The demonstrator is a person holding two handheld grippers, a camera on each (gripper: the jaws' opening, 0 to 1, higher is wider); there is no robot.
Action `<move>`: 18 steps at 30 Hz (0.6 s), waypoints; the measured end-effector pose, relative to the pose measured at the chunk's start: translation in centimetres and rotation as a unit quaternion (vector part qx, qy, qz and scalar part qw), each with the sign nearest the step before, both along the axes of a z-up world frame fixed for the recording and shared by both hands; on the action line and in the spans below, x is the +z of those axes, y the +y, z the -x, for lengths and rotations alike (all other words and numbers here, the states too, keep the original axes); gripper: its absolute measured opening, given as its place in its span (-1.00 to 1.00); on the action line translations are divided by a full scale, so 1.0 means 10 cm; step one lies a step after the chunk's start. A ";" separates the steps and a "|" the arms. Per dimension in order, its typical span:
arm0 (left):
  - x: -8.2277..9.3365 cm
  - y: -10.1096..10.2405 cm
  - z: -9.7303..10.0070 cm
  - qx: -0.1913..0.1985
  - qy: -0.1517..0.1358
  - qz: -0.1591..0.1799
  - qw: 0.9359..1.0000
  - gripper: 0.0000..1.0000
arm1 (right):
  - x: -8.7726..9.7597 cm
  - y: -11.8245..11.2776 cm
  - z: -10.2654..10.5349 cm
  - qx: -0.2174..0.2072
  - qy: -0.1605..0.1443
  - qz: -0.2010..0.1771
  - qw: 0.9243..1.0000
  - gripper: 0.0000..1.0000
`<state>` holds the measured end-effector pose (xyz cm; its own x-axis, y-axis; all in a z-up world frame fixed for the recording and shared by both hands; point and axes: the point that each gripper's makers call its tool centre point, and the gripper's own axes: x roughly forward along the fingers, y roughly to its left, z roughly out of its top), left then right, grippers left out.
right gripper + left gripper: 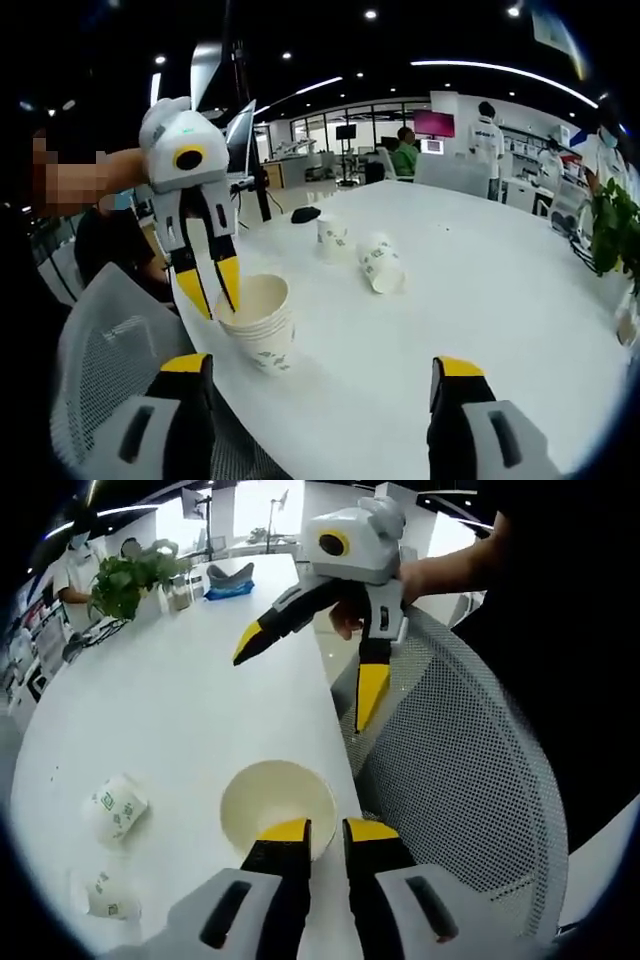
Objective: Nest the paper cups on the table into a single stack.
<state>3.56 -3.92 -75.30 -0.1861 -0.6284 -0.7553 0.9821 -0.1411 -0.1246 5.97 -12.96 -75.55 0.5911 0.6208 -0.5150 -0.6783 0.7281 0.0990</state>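
- Cups: stack (pixel 258 322) pinched at rim by left gripper (pixel 322 836), near table (pixel 480 300) edge; loose cups (pixel 380 263) at 1 o'clock.
- Light, thin-walled, crushable; best gripped gently at rim.
- Right gripper (pixel 320 385): wide open, empty.

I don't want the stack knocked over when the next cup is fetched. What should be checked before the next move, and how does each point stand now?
1. Stack of cups upright on the table: ok.
2. Left gripper has hold of the stack: ok; its jaws pinch the rim of the top cup.
3. Stack away from the table edge: not ok; it stands close to the edge by the mesh chair.
4. Right gripper free for a cup: ok; jaws wide apart and empty.
5. Loose cups located: ok; one upright cup and one cup on its side lie beyond the stack.
6. Whether more cups remain elsewhere: cannot tell.
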 end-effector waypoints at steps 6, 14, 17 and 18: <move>0.15 0.01 -0.08 0.030 0.006 0.032 0.999 -0.73 | 0.01 0.00 0.00 -0.001 -0.001 -0.001 1.000 0.82; 0.26 0.01 -0.18 0.066 0.004 0.058 0.996 -0.66 | 0.01 -0.01 -0.02 -0.003 -0.001 -0.003 1.000 0.82; 0.33 -0.01 -0.19 0.077 -0.004 0.085 0.993 -0.64 | 0.04 -0.01 -0.06 -0.003 -0.002 -0.004 1.000 0.81; 0.35 0.00 -0.19 0.083 -0.001 0.089 0.993 -0.62 | 0.05 -0.01 -0.09 -0.003 -0.002 -0.006 1.000 0.81</move>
